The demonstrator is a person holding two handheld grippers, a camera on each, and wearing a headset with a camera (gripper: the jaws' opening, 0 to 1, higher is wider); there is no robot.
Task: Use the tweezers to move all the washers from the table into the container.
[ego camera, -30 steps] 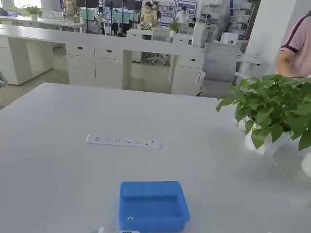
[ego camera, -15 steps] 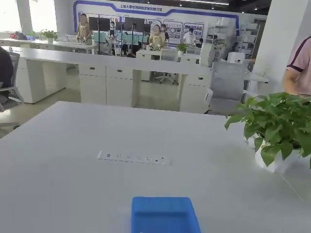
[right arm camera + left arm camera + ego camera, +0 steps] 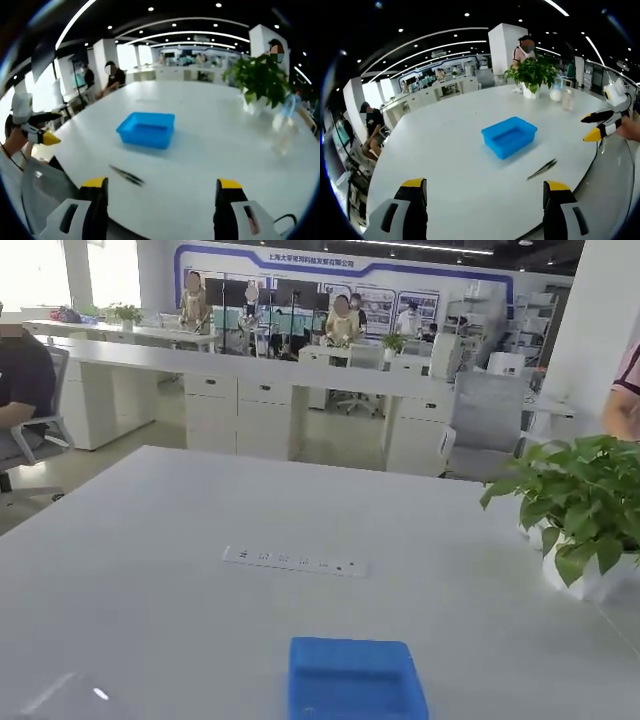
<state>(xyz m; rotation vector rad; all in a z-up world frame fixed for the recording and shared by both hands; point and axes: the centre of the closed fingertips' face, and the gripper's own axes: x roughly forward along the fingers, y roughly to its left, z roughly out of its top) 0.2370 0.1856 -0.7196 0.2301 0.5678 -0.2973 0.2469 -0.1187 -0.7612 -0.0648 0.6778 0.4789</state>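
Note:
A blue rectangular container sits on the white table at the bottom of the head view. In the left gripper view it lies ahead, and metal tweezers lie flat on the table just in front of it. My left gripper is open and holds nothing, well short of the tweezers. The right gripper enters that view from the right, off the table's edge. In the right gripper view my right gripper is open and holds nothing, with the tweezers and container ahead of it.
A white power strip lies mid-table beyond the container. A potted plant stands at the right, with a clear bottle near it. A seated person is at the far left and others stand at benches behind.
The head camera has tilted up, so the container sits lower in the picture and more of the room shows. Nothing on the table has visibly moved.

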